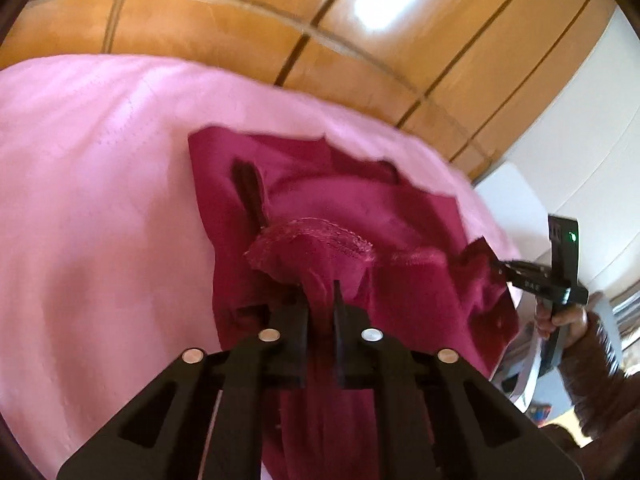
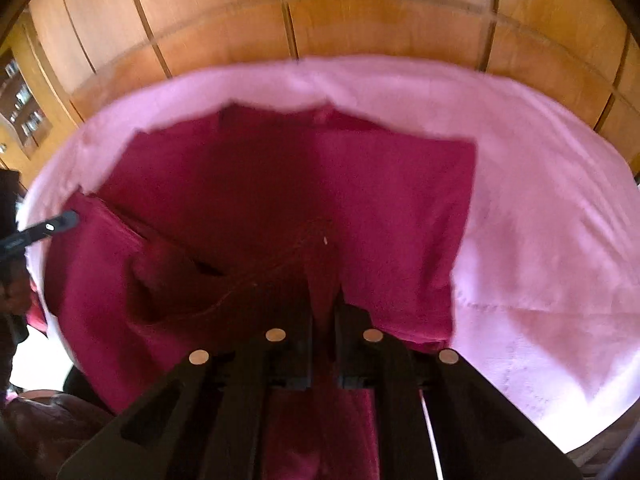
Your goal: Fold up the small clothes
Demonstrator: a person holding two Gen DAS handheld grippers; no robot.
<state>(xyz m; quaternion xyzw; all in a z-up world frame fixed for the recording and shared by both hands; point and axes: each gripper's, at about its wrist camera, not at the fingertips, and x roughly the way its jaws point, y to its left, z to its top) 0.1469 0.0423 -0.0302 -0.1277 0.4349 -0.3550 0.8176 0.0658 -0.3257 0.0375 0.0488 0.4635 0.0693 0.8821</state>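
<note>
Both my tongs are clamped on the magenta garment right now: my left gripper pinches a bunched hem with its jaws nearly together, cloth squeezed between them, and my right gripper bites a fold of the same piece, its jaws closed tight on fabric. The garment lies on the pink sheet, spread toward the sheet's far edge, with its near side lifted up into my two grips and, as I read it, hanging partly off the near edge. Here is my worry: I am holding bunched cloth, not a clean corner, so as I carry this over, the fold could come out crooked or doubled. The pinch on the left is small, only a ridge of stitched hem, and a sharp tug could pull it free. The sheet under it is soft and loose too, and dragging could wrinkle it or haul it along. The cloth looks like a soft, matte knit, limp, with a raised row of stitching along the hem, and it drapes in deep creases. The sheet is smooth, thin and pale, faintly rippled. Behind it stands glossy wood panelling in flat squares with dark seams. My fingers are hard black plastic.
</note>
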